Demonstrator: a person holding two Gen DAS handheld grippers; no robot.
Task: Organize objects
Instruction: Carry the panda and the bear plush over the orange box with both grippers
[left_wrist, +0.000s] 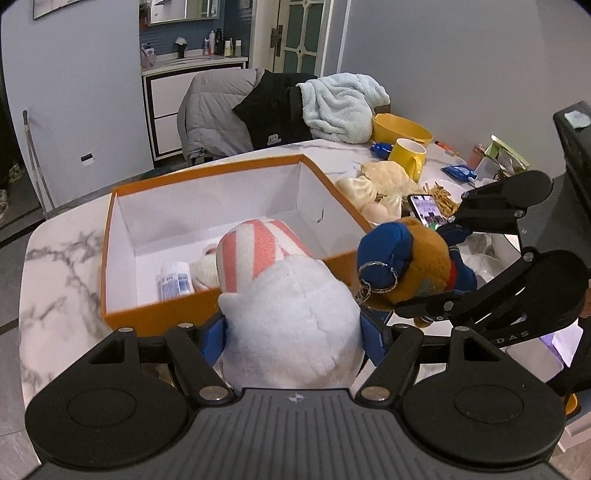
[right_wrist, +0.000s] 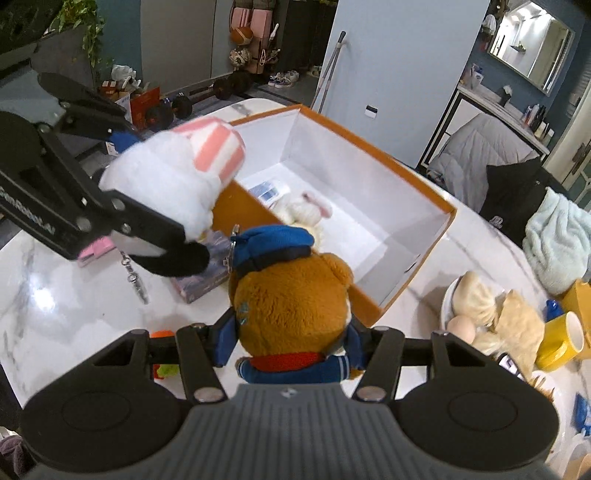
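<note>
op: holding two soft toys over the near edge of the orange box. my left gripper has its blue pads pressed into both sides of the white plush with pink stripes; fingers closed only as far as the toy's body allows.

obs: and the right?

op: my right gripper clamps the brown bear in the blue cap the same way, at the neck and collar, pads squeezed in on either side. the bear's key ring hangs off its cap.

obs: where do they sit relative to the box?

op: the striped plush tilts over the near wall, its striped end above the white interior. the bear hangs just beside the box's corner, above the marble table, not over the opening.

obs: box contents?

op: a small white bottle with a blue label lying flat, and a small white fluffy toy beside it. i can see a yellow mug and a phone further along the table.
</note>
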